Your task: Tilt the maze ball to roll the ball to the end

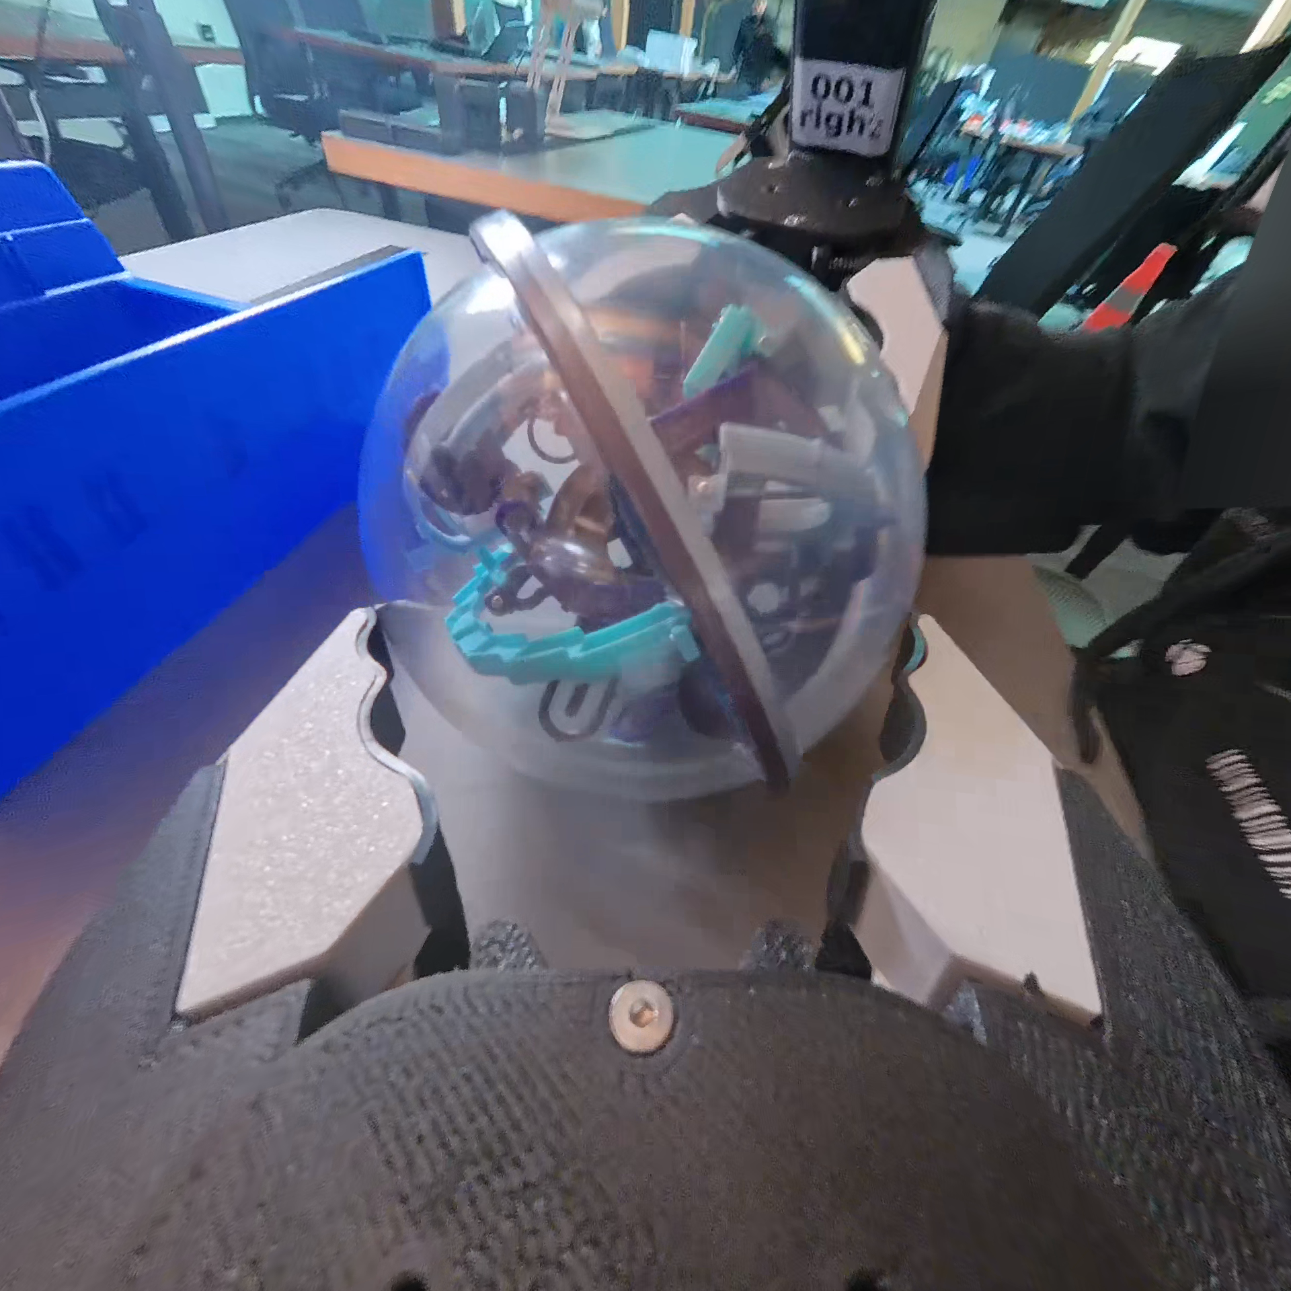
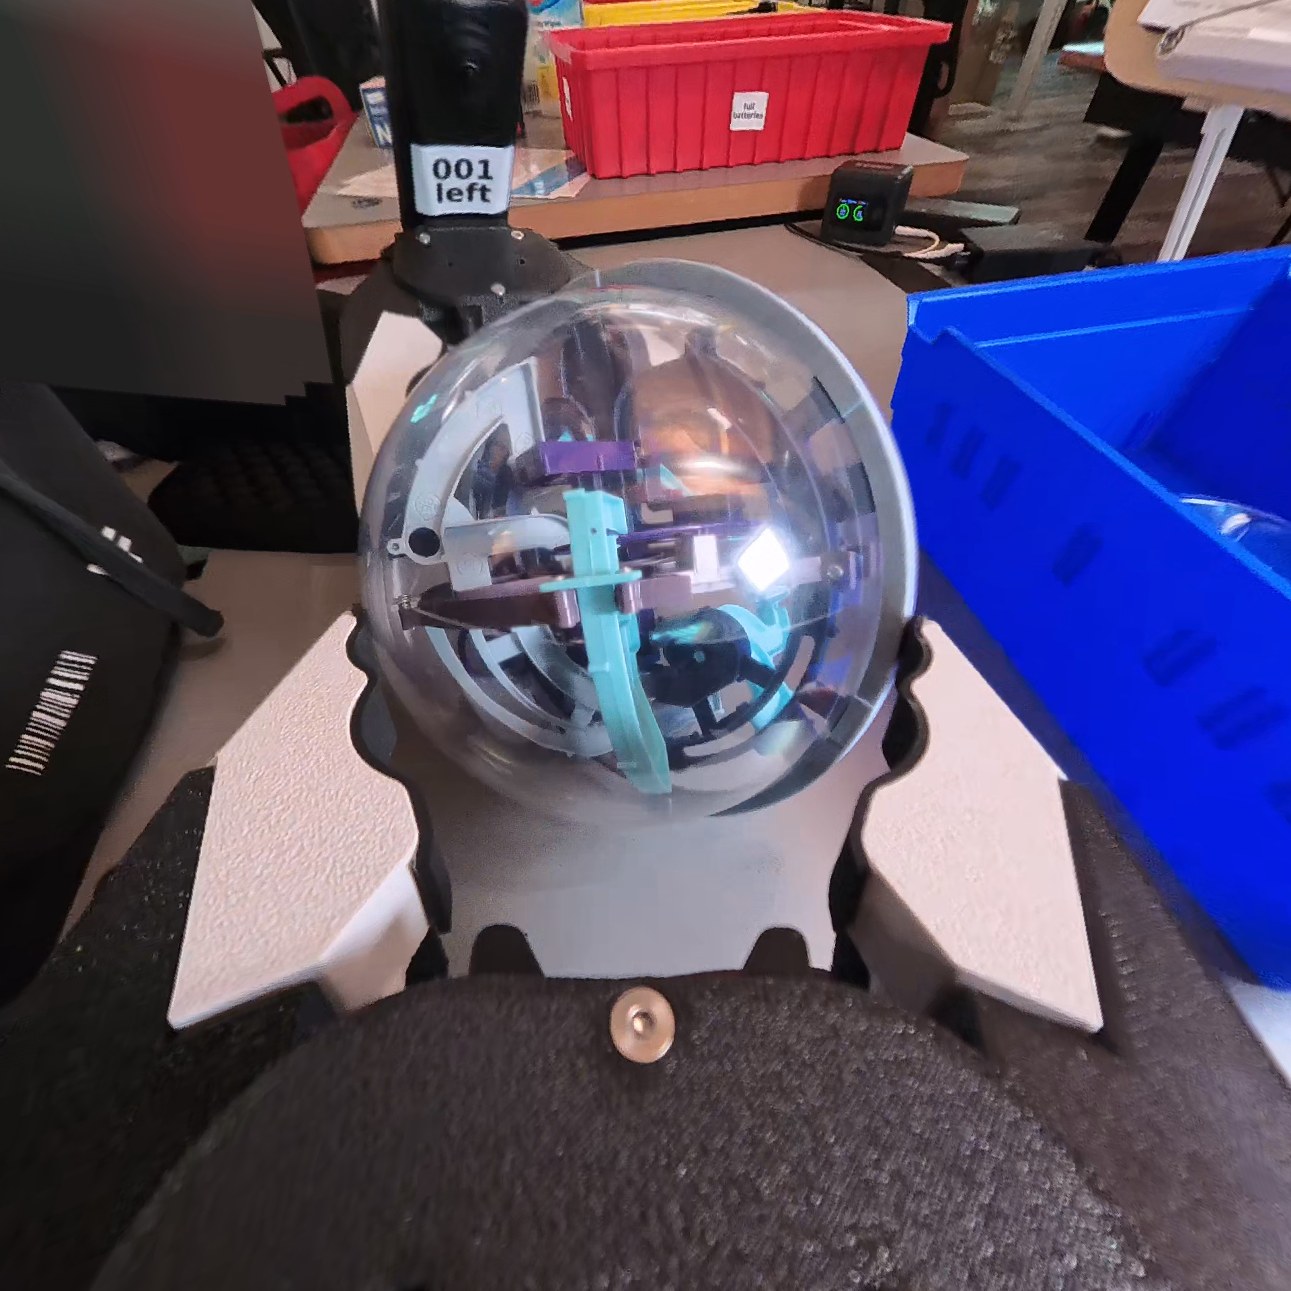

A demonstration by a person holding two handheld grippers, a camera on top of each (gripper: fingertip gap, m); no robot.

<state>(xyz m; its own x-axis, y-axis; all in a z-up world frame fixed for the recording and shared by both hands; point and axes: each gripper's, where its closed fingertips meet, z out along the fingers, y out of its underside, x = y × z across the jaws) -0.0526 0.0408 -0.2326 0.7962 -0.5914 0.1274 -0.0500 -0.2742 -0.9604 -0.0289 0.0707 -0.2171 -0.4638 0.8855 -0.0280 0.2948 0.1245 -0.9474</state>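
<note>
Maze ball (image 1: 639, 503) sits between both tools, held up off the table: a clear sphere w/ teal, purple, grey and brown tracks inside and a dark seam ring running diagonally across it in the left wrist view. The small rolling ball inside can't be picked out for sure.

Left gripper (image 1: 643, 629): jaws spread wide, fingertips pressed on the sphere's lower left and right flanks, so clamped on the maze ball. Right gripper (image 2: 639, 629): same, fingers apart w/ tips against both sides of the sphere (image 2: 629, 545), clamped from the opp. side. Each tool shows far behind the sphere in the other's view, facing it head-on; the right one's black post w/ a white label (image 1: 842, 115) stands up beyond the ball, the left one's post w/ a similar label (image 2: 461, 178) likewise.

Around:
- Blue bin (image 1: 174, 447) just beside the sphere, on its left in the left wrist view and on its right (image 2: 1118, 559) in the right wrist view; looks near-touching but contact can't be told.
- Black sleeve (image 1: 1048, 433) of the person, on the far right side of the ball in the left view.
- Black garment w/ white print (image 2: 63, 664) near left in the right view.
- Red bin (image 2: 747, 91) far back on a wooden table, w/ a white sticker.
- Small black device w/ green display (image 2: 863, 206) near that table's edge.
- Grey table (image 2: 279, 608) below.
</note>
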